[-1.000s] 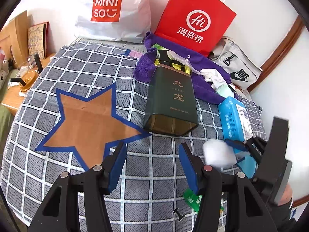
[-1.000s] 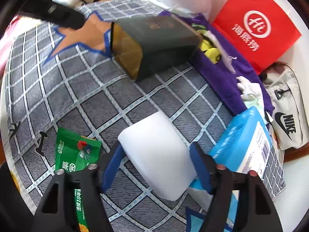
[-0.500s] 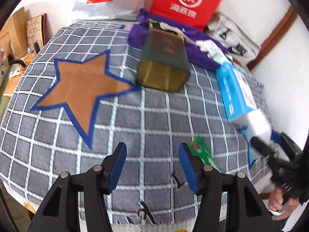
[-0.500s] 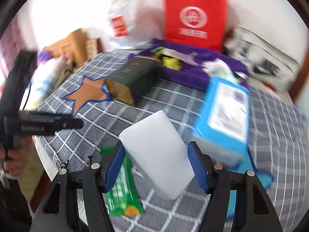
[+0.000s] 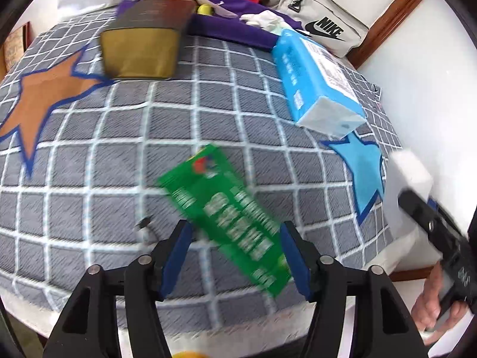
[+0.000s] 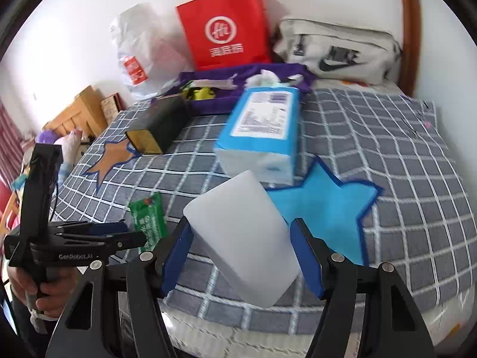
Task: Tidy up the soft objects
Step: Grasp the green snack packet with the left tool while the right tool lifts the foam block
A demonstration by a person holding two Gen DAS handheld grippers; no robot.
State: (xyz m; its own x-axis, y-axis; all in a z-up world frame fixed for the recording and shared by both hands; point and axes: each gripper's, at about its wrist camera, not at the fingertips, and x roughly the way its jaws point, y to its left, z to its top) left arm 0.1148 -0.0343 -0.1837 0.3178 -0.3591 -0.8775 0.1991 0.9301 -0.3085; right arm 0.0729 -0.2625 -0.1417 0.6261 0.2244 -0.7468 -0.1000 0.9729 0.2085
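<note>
The right gripper (image 6: 242,256) clenches the white foam block (image 6: 243,240) low in its frame, over the checked blanket's (image 6: 402,161) near edge, long axis tilting up-left. The left gripper (image 5: 235,255) is spread wide, holding nothing, above the green packet (image 5: 226,217) lying diagonally, upper left to lower right. Bare blanket surrounds it. Beyond sits the blue tissue pack (image 6: 262,131).

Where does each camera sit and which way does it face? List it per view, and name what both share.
Left wrist: on the left gripper, open, looking down at a green packet on the checked blanket; the right hand shows.
Right wrist: on the right gripper, facing the red bag, holding a white sponge; the left hand shows.
Shared: packet, blue tissue pack, dark box.
</note>
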